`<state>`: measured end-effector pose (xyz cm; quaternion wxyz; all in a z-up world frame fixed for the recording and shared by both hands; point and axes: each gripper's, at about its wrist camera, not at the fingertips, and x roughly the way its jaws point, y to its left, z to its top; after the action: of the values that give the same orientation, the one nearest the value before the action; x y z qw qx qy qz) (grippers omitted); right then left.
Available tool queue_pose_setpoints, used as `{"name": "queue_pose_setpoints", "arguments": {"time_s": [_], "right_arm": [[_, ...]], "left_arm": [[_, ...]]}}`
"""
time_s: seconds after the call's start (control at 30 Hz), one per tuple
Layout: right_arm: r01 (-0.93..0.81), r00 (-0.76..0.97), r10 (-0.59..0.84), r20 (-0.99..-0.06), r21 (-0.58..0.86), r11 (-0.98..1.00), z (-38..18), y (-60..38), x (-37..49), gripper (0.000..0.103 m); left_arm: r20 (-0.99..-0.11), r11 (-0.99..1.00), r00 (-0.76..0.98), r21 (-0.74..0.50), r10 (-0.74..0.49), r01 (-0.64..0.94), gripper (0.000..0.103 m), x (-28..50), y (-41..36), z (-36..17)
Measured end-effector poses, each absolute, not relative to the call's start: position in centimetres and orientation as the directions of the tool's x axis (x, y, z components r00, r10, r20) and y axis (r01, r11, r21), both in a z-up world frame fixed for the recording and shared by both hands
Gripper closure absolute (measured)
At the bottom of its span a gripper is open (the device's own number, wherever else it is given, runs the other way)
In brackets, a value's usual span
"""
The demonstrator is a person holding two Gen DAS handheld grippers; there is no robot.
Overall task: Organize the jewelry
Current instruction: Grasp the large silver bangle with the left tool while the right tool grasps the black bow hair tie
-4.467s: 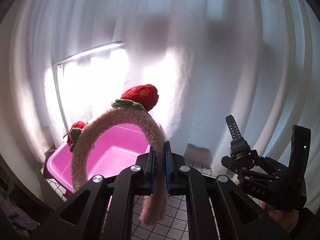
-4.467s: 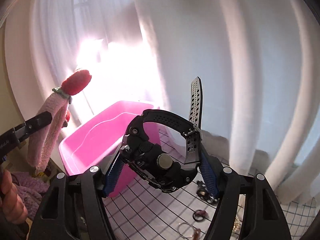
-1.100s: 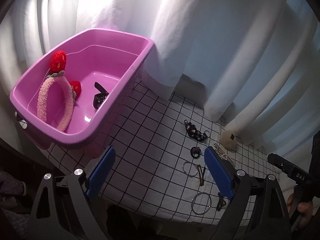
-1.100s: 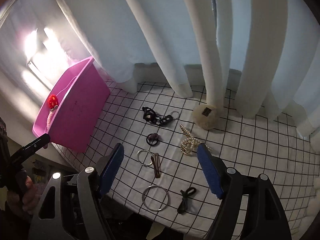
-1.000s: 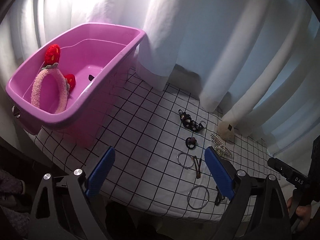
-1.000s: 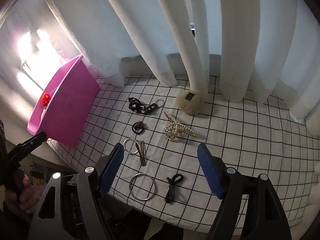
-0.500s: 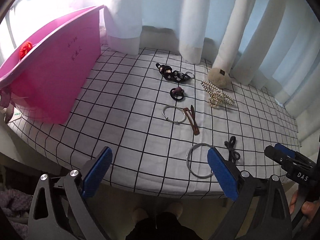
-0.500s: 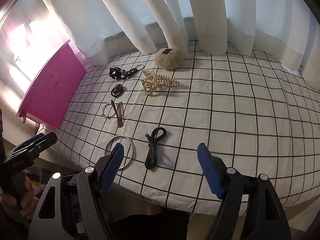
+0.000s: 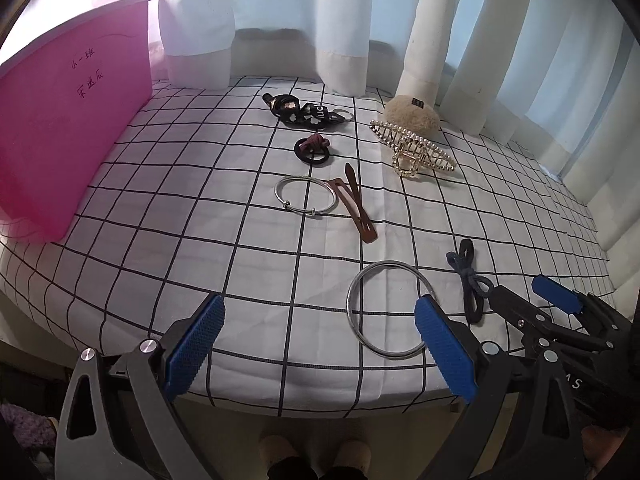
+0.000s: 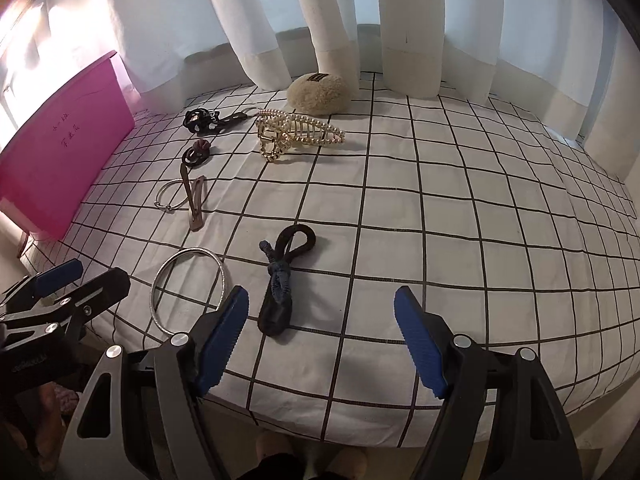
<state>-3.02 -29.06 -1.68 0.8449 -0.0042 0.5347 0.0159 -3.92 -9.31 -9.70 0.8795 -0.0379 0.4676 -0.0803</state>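
L gripper (image 9: pixel 316 344): jaws wide open, nothing between the blue pads, held over the near edge of the bench. R gripper (image 10: pixel 320 340): jaws also wide open and empty, low over the near edge, just right of the L one.

Both sit above a white cloth w/ black grid (image 10: pixel 440 208) covering the bench. Just beyond the L jaws, near its right pad: large silver ring (image 9: pixel 390 314), flat on the cloth. Just right of the ring, apart from it, a dark knotted hair tie (image 10: pixel 282 276); it lies just past the R gripper's left pad.

Mid cloth, farther out: thin silver bangle (image 9: pixel 306 194) w/ a brown snap clip (image 9: pixel 356 208) touching its right side. Beyond those, a dark hair tie w/ maroon knot (image 9: pixel 314 150), then a black strap w/ key ring (image 9: pixel 306 112) toward the far edge. Right of these, a gold pearl claw clip (image 9: pixel 412 148), and just behind it a beige fluffy piece (image 10: pixel 318 94) at the foot of the white curtains (image 10: pixel 404 20).

Pink tub (image 9: pixel 68 120) stands at the far left on the cloth, handwriting on its side; inside not visible.
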Motion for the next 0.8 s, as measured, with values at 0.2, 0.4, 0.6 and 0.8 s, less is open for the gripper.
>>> {"name": "queue_pose_setpoints", "arguments": {"time_s": [0.2,0.4,0.6,0.8], "right_arm": [[-0.127,0.471,0.019,-0.882,-0.046,0.991,-3.3,-28.3,-2.9,0.031],[-0.207,0.518,0.024,-0.855,-0.098,0.974,-4.5,-27.4,-3.0,0.043],[-0.254,0.553,0.07,-0.83,-0.088,0.963,-4.6,-27.6,-3.2,0.084],[-0.234,0.562,0.083,-0.823,-0.062,0.97,-4.4,-29.7,-2.8,0.09]], "left_arm": [[-0.79,0.987,0.592,-0.143,-0.157,0.072,0.009,-4.7,-10.1,-10.3],[-0.769,0.989,0.625,-0.141,-0.134,0.038,0.009,-5.4,-11.0,-10.6],[-0.747,0.991,0.655,-0.133,-0.118,0.027,0.009,-5.8,-11.9,-10.9],[-0.747,0.991,0.654,-0.129,-0.124,0.041,0.009,-5.6,-13.5,-11.7]]}}
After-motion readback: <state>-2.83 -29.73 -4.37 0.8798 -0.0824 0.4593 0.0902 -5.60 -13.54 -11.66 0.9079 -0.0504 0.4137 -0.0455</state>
